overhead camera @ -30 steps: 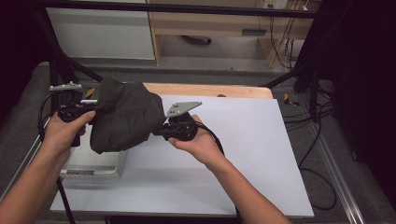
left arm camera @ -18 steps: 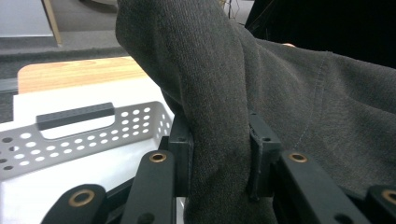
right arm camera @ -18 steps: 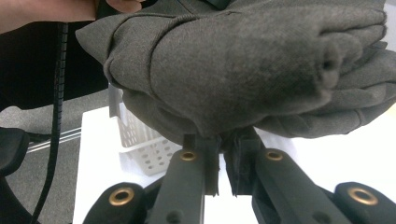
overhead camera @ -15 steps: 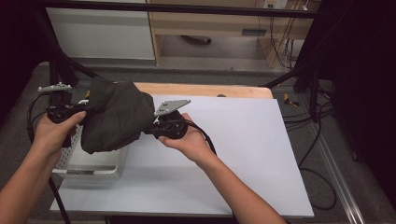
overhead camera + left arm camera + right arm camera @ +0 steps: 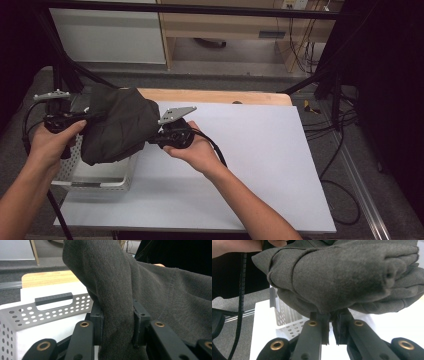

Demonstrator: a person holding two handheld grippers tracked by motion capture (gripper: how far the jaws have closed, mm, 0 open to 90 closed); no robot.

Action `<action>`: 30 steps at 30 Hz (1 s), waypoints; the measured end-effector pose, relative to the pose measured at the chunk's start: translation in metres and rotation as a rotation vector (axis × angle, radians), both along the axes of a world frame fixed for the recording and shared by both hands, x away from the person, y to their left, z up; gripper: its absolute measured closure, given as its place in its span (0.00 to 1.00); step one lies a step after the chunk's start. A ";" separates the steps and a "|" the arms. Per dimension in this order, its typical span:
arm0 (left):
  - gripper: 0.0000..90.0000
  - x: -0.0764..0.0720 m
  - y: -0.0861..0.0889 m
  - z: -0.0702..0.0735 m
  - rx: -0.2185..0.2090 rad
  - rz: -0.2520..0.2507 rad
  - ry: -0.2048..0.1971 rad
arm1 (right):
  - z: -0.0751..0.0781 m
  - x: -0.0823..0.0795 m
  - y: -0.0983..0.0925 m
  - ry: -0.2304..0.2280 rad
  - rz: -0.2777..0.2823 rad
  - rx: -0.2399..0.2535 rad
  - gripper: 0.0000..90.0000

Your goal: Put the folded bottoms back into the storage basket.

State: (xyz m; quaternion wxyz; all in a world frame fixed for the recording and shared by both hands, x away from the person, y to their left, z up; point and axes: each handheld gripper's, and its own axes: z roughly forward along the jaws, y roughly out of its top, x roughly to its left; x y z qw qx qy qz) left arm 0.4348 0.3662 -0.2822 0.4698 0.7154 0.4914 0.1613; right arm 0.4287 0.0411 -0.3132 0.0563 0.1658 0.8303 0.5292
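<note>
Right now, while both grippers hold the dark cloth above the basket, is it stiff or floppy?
Probably floppy: the dark cloth sags in folds between the left gripper and right gripper. Likely light, since thin pinches carry it. It should slump into the basket on release.

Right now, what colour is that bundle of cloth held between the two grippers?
Dark charcoal grey, plain with no pattern. The cloth shows best in the left gripper view.

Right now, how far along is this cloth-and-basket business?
Done: the dark cloth is bundled and lifted off the table. In hand: the left gripper and right gripper both pinch it above the white basket. Left: probably lowering it in and letting go.
</note>
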 end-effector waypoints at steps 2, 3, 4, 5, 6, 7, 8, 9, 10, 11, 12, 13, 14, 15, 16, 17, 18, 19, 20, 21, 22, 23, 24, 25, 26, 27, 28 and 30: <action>0.76 0.000 0.002 0.000 0.003 0.002 -0.001 | -0.001 0.000 0.002 0.000 0.002 0.000 0.94; 0.76 0.000 0.002 0.000 0.003 0.005 -0.001 | -0.001 0.000 0.003 0.001 0.001 0.001 0.94; 0.76 -0.001 0.003 -0.001 0.005 0.007 -0.001 | -0.001 0.000 0.004 0.001 0.003 0.001 0.94; 0.76 -0.001 0.004 -0.001 0.007 0.007 -0.001 | -0.002 0.001 0.005 0.000 0.004 -0.001 0.94; 0.76 -0.001 0.005 -0.001 0.007 0.009 -0.001 | -0.002 0.001 0.006 0.001 0.005 -0.001 0.94; 0.76 -0.001 0.006 -0.002 0.007 0.011 -0.001 | -0.002 0.001 0.007 0.001 0.005 -0.002 0.94; 0.76 -0.001 0.007 -0.002 0.008 0.013 -0.001 | -0.002 0.001 0.008 0.000 0.005 -0.001 0.94; 0.76 -0.002 0.008 -0.002 0.008 0.013 -0.001 | -0.002 0.000 0.009 0.002 0.006 -0.003 0.94; 0.76 -0.002 0.009 -0.003 0.007 0.015 0.000 | -0.003 0.000 0.011 0.000 0.006 -0.002 0.94; 0.76 -0.002 0.010 -0.003 0.007 0.017 -0.001 | -0.003 0.000 0.012 0.002 0.007 -0.003 0.94; 0.76 -0.002 0.010 -0.003 0.008 0.019 0.001 | -0.003 0.000 0.013 0.000 0.011 -0.005 0.94; 0.76 -0.003 0.011 -0.003 0.008 0.020 -0.001 | -0.003 0.000 0.014 0.002 0.011 -0.005 0.94; 0.76 -0.003 0.012 -0.003 0.011 0.021 0.001 | -0.003 0.000 0.015 0.001 0.011 -0.005 0.94; 0.76 -0.003 0.013 -0.003 0.010 0.023 0.000 | -0.004 0.000 0.016 0.001 0.013 -0.005 0.94; 0.76 -0.004 0.014 -0.003 0.012 0.023 0.001 | -0.004 0.000 0.017 0.001 0.012 -0.005 0.94; 0.76 -0.004 0.015 -0.003 0.012 0.025 0.001 | -0.004 0.000 0.018 0.000 0.013 -0.006 0.94; 0.76 -0.004 0.016 -0.003 0.013 0.027 -0.001 | -0.004 0.000 0.019 0.001 0.014 -0.005 0.94; 0.76 -0.005 0.017 -0.003 0.014 0.028 0.001 | -0.004 0.000 0.020 0.000 0.016 -0.007 0.94; 0.76 -0.005 0.018 -0.003 0.012 0.030 -0.001 | -0.004 0.000 0.022 0.002 0.015 -0.006 0.94; 0.76 -0.005 0.018 -0.003 0.013 0.031 0.002 | -0.004 0.000 0.022 0.002 0.017 -0.006 0.94; 0.76 -0.005 0.019 -0.004 0.012 0.032 0.001 | -0.004 0.000 0.024 0.001 0.018 -0.005 0.94; 0.76 -0.005 0.020 -0.004 0.012 0.033 0.001 | -0.005 -0.001 0.024 0.002 0.017 -0.006 0.94; 0.76 -0.006 0.021 -0.004 0.013 0.034 0.003 | -0.005 -0.001 0.025 0.003 0.020 -0.006 0.94; 0.76 -0.006 0.021 -0.005 0.014 0.035 0.002 | -0.005 -0.001 0.026 0.003 0.021 -0.007 0.94; 0.76 -0.006 0.022 -0.005 0.015 0.036 0.003 | -0.006 -0.001 0.027 0.003 0.021 -0.007 0.94; 0.76 -0.006 0.023 -0.006 0.016 0.037 0.005 | -0.006 -0.001 0.028 0.003 0.024 -0.010 0.94; 0.76 -0.006 0.023 -0.006 0.016 0.038 0.004 | -0.007 -0.001 0.029 0.004 0.025 -0.011 0.94; 0.76 -0.006 0.024 -0.007 0.017 0.038 0.006 | -0.008 -0.001 0.030 0.006 0.025 -0.012 0.94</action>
